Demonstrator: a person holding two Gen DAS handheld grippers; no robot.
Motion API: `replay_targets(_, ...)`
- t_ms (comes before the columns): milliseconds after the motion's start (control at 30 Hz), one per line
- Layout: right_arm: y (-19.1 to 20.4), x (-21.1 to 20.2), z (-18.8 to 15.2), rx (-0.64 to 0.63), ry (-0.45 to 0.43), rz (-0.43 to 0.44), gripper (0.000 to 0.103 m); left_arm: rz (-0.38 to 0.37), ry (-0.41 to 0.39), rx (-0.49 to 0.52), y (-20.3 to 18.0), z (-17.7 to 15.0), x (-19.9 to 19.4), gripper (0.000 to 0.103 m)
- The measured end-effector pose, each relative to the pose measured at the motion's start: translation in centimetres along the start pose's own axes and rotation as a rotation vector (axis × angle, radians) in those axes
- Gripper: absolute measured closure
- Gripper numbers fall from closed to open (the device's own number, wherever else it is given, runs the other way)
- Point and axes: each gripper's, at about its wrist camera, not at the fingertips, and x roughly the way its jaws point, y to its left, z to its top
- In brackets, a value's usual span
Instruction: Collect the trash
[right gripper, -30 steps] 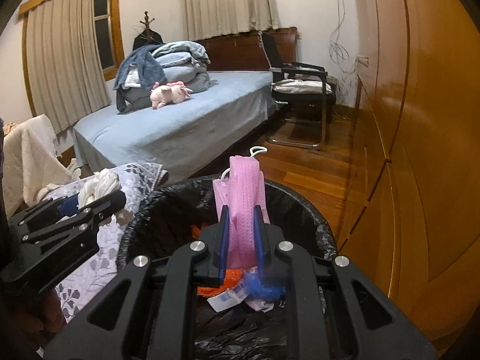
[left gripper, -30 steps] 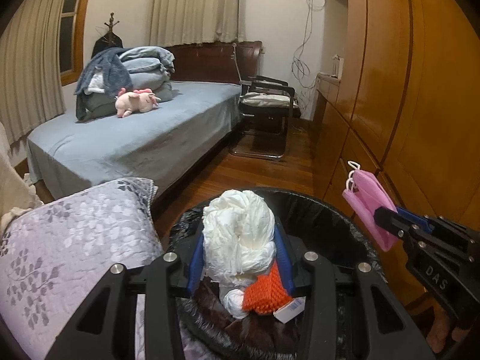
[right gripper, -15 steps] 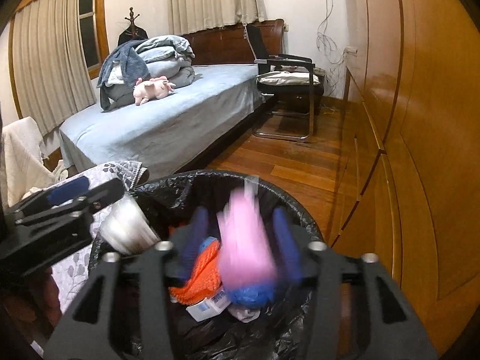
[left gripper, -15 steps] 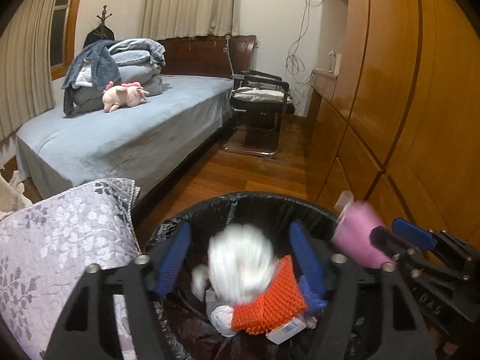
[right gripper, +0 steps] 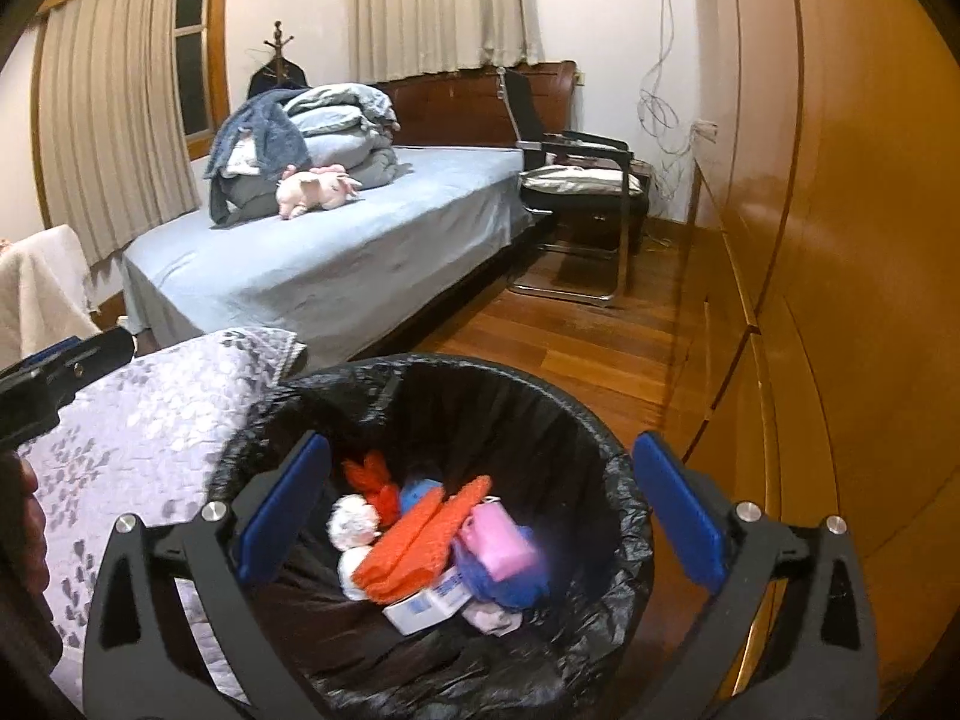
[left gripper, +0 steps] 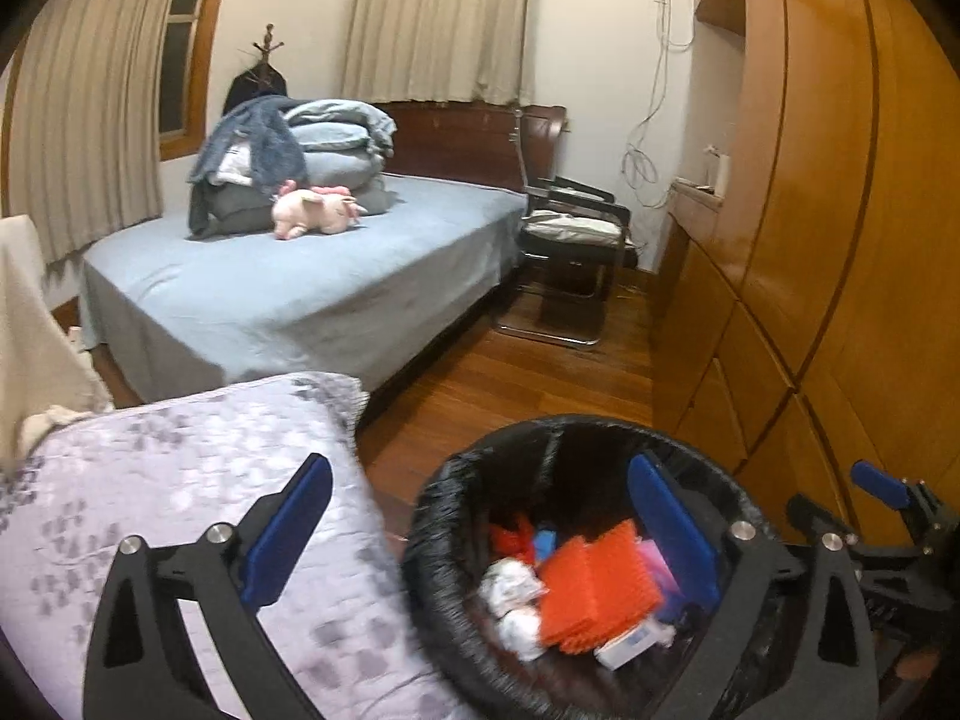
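Observation:
A bin with a black liner (left gripper: 447,480) (right gripper: 414,367) stands on the wooden floor below both grippers. Inside lie a white crumpled wad (left gripper: 513,582) (right gripper: 354,522), a pink face mask (right gripper: 498,540) (left gripper: 657,567), an orange knitted piece (left gripper: 591,588) (right gripper: 420,546) and other scraps. My left gripper (left gripper: 480,477) straddles the bin's left rim; its jaws are opening and hold nothing. My right gripper (right gripper: 480,450) hangs over the bin's mouth, its jaws also opening and empty. It also shows at the right edge of the left wrist view.
A lilac patterned cushion (left gripper: 180,480) presses against the bin's left side. Behind it are a blue bed (left gripper: 300,288) and a black chair (left gripper: 576,234). A wooden wardrobe (left gripper: 840,240) runs along the right, close to the bin.
Both grippers opened wide. The white wad fell from the left one and the pink mask from the right one into the bin. The left gripper shifted leftward over the cushion.

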Motion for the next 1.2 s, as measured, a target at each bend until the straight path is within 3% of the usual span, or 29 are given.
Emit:
replay_targets(533,5.5,-8.1,0.2,-0.050,-0.021,0.099,0.005,0.131,0.012,-0.018,2.3,-3.2,-10.6,0.006)
replay_targets(1200,9.5,-14.6,1.3,-0.140,-0.109,0.136,0.005,0.189,-0.118,-0.042,2.9,-3.2,-19.2,0.006)
